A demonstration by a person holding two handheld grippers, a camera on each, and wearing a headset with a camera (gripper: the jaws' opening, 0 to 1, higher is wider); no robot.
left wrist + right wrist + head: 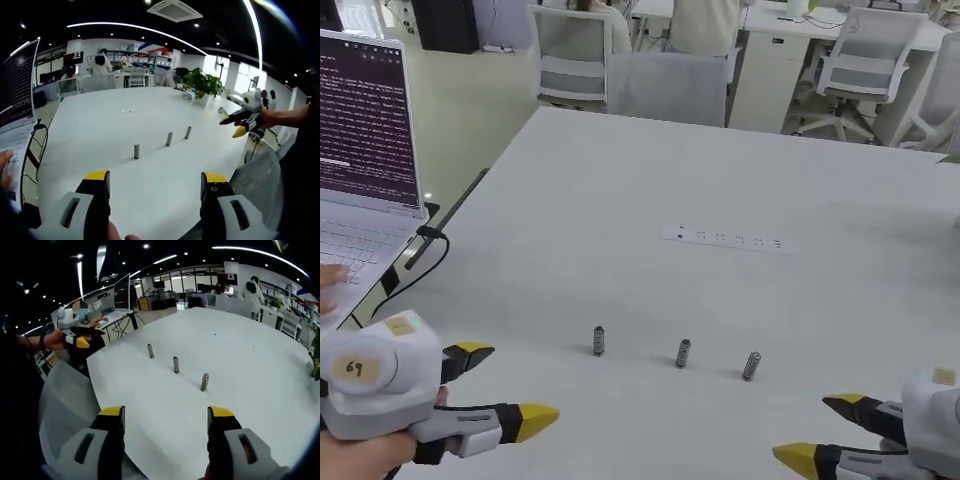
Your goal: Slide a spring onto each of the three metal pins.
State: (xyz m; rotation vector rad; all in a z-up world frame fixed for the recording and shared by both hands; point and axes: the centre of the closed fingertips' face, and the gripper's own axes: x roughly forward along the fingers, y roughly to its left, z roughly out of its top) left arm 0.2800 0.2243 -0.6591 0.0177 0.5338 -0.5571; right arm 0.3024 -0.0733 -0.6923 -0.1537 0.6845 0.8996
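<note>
well, i judge the task at its closing step: each of the three pins on the white table (740,170) looks ribbed from base to tip, which i read as a coil already seated (the detail is small, so i hold that loosely).

count, from the head view: three pins in a row across the near middle of the table, the left pin (599,340), the middle pin (683,352) and the right pin (751,365), all upright and well apart from one another. three springs, one around each pin; every spring i can count is on a pin. two grippers.

the left gripper (515,383) hovers at the near left, jaws spread and nothing between them; its own view has the row ahead of the open jaws. the right gripper (810,430) sits at the near right, jaws spread too, carrying nothing, with the right pin nearest to it.

if the coils are fully down, the next move calls for little more than keeping both grippers clear of the row. if one rides high, it needs a light nudge down from above, without tipping the pin.

a laptop (365,130) stands open at the far left.
</note>
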